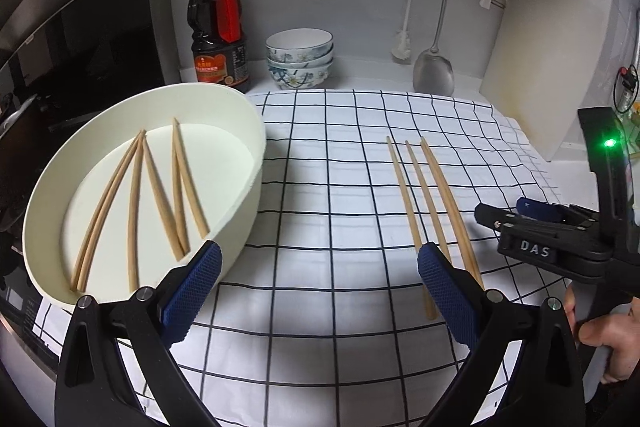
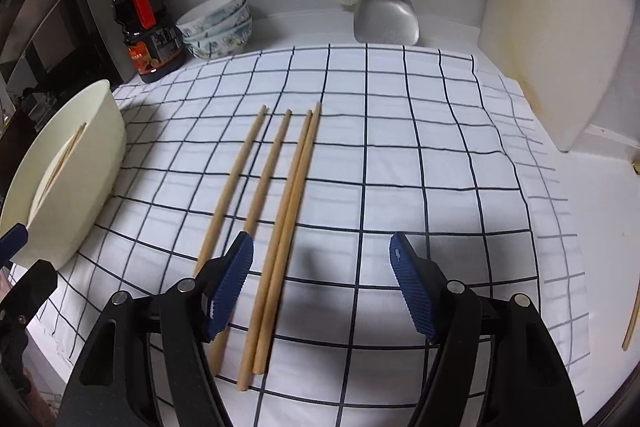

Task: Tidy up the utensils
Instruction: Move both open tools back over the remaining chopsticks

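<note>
A cream oval dish (image 1: 248, 163) at the left holds several wooden chopsticks (image 1: 160, 195). More chopsticks (image 2: 288, 219) lie side by side on the checked cloth (image 2: 420, 155). My right gripper (image 2: 322, 283) is open just above the cloth; two touching chopsticks run between its blue pads, near the left pad (image 2: 232, 279), untouched. My left gripper (image 1: 320, 287) is open and empty, with its left pad (image 1: 196, 287) at the dish's near rim and its right pad over the loose chopsticks (image 1: 428, 203). In the left wrist view the right gripper (image 1: 532, 215) is at the right edge, in a hand.
Along the back wall stand a soy sauce bottle (image 1: 218, 39), stacked patterned bowls (image 1: 300, 57), a hanging metal spatula (image 1: 434, 67) and a white brush (image 1: 402, 47). A cutting board (image 1: 548, 67) leans at the right. One stray chopstick (image 2: 632, 319) lies off the cloth, far right.
</note>
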A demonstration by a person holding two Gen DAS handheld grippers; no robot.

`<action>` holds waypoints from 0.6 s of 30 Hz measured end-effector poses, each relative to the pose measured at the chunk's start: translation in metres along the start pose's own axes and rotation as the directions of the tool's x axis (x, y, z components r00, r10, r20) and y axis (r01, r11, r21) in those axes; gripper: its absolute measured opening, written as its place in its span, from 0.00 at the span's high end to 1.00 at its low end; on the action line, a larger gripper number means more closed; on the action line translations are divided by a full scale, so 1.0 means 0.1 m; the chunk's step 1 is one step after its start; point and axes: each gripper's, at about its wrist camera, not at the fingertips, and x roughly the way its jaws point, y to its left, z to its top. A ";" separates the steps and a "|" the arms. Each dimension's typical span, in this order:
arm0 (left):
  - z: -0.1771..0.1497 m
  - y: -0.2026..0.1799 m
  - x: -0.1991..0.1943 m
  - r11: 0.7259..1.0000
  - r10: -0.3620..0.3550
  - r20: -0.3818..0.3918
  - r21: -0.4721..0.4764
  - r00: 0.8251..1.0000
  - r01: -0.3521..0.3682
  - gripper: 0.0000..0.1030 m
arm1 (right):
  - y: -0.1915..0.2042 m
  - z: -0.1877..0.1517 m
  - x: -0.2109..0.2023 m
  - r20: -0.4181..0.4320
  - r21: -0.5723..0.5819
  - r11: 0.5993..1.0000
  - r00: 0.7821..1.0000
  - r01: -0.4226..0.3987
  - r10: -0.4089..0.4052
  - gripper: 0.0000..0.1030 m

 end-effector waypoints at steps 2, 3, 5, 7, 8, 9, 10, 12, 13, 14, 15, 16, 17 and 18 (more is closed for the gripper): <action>-0.02 -0.03 0.01 1.000 -0.004 -0.002 0.003 1.000 0.004 0.06 | -0.02 -0.01 0.04 -0.011 0.002 1.000 1.000 0.005 -0.005 0.34; -0.02 -0.04 0.02 1.000 -0.004 -0.003 0.005 1.000 0.004 0.06 | -0.02 -0.02 0.06 -0.015 0.000 1.000 1.000 0.011 -0.011 0.34; -0.03 -0.05 0.04 1.000 -0.004 -0.005 0.003 1.000 0.004 0.06 | -0.02 -0.03 0.08 -0.019 -0.005 1.000 1.000 0.024 -0.024 0.34; -0.04 -0.04 0.05 1.000 -0.008 -0.010 -0.004 1.000 0.008 0.06 | -0.02 -0.04 0.11 -0.025 -0.013 0.999 0.999 0.034 -0.035 0.34; -0.04 -0.04 0.06 1.000 -0.010 -0.012 -0.007 1.000 0.010 0.06 | -0.02 -0.04 0.12 -0.028 -0.017 0.999 0.999 0.038 -0.039 0.34; -0.04 -0.04 0.06 1.000 -0.011 -0.013 -0.008 1.000 0.011 0.06 | -0.01 -0.04 0.13 -0.031 -0.023 0.999 0.999 0.045 -0.045 0.34; -0.04 -0.04 0.06 1.000 -0.012 -0.014 -0.009 1.000 0.012 0.06 | 0.00 -0.05 0.15 -0.033 -0.028 0.998 0.998 0.051 -0.052 0.34; -0.04 -0.04 0.06 1.000 -0.012 -0.013 -0.008 1.000 0.012 0.06 | 0.02 -0.06 0.18 -0.038 -0.046 0.997 0.997 0.069 -0.071 0.34; -0.04 -0.04 0.07 1.000 -0.013 -0.013 -0.008 1.000 0.013 0.06 | 0.03 -0.06 0.19 -0.040 -0.052 0.996 0.996 0.074 -0.077 0.34; -0.04 -0.04 0.07 1.000 -0.015 -0.015 -0.009 1.000 0.014 0.06 | 0.03 -0.07 0.20 -0.041 -0.057 0.995 0.996 0.080 -0.082 0.34; -0.05 -0.04 0.07 1.000 -0.015 -0.016 -0.010 1.000 0.014 0.06 | 0.04 -0.07 0.21 -0.043 -0.065 0.994 0.995 0.088 -0.091 0.34; -0.05 -0.03 0.07 1.000 -0.015 -0.017 -0.011 1.000 0.015 0.06 | 0.04 -0.07 0.23 -0.045 -0.071 0.993 0.994 0.094 -0.098 0.34; -0.05 -0.03 0.07 1.000 -0.016 -0.018 -0.012 1.000 0.015 0.06 | 0.04 -0.08 0.23 -0.042 -0.075 0.993 0.994 0.096 -0.099 0.34; -0.05 -0.03 0.08 1.000 -0.016 -0.018 -0.013 1.000 0.016 0.06 | 0.04 -0.08 0.23 -0.042 -0.077 0.992 0.994 0.095 -0.098 0.34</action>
